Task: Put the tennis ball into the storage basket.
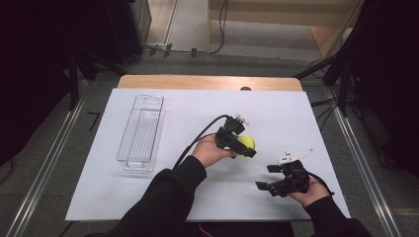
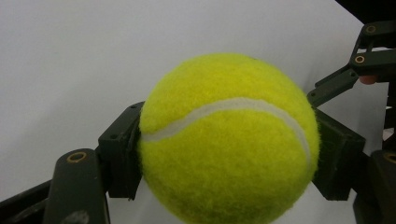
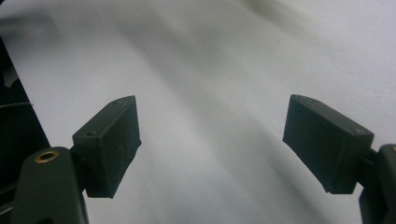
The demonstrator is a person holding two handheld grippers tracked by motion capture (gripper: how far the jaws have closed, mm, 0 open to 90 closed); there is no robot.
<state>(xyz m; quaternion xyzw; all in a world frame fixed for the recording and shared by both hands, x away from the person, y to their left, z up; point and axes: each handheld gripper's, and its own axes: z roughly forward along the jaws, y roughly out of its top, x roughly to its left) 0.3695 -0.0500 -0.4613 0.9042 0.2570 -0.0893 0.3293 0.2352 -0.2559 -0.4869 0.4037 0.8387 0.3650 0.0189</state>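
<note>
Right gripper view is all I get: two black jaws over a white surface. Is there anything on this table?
Observer: Yes, a yellow tennis ball, clamped between the jaws of the left gripper.
Operator: And my gripper?
Observer: The right gripper holds nothing; its jaws stand wide apart, near the table's near edge.
Operator: Anything else out there?
Observer: A clear plastic tray, lying on the table's left side, apart from both grippers.

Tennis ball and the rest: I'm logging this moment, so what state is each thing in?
Tennis ball: clamped between the left gripper's jaws.
Left gripper: shut on the ball.
Right gripper: open, holding nothing.
Clear tray: upright on the table, empty.
</note>
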